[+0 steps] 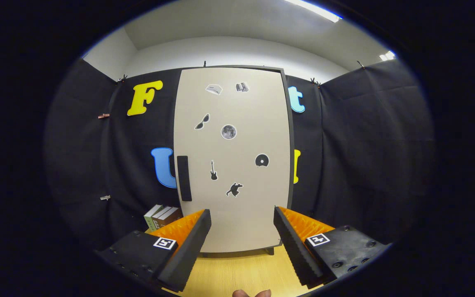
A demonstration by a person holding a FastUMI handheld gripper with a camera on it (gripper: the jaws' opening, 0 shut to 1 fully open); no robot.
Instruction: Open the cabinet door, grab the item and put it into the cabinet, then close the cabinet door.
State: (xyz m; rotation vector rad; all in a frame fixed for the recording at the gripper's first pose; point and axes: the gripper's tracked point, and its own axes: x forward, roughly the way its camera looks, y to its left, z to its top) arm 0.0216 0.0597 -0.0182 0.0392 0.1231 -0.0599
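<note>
The gripper (pixel 242 222) is seen held wide apart, with nothing between its two fingers (pixel 188 247); each finger carries a small square marker on its upper block. Through the gap between them, the cabinet (pixel 233 165) is seen standing upright on the wooden counter (pixel 237 272), well beyond the fingertips and roughly centred ahead of them.

The cabinet door (pixel 241 206) is shut, its pale front facing the camera and framed by a dark edge along the top and right side. A dark vertical handle (pixel 184 178) is mounted near the door's left edge, about halfway down. Small dark stickers are scattered over the door (among them a pair of sunglasses (pixel 202 122), a round moon-like disc (pixel 229 132), a guitar (pixel 213 170), and a record (pixel 262 160)).

A short row of books (pixel 161 215) is seen standing on the counter just left of the cabinet's lower corner, partly hidden behind the left finger; at least three spines can be made out, one greenish and one brown. Whether they touch the cabinet cannot be told.

Fingertips of a person's hand (pixel 252 293) are glimpsed below the gripper, over the counter. Black cloth walls enclose the booth behind and beside the cabinet, with a white wall and a ceiling light (pixel 316 10) above.
</note>
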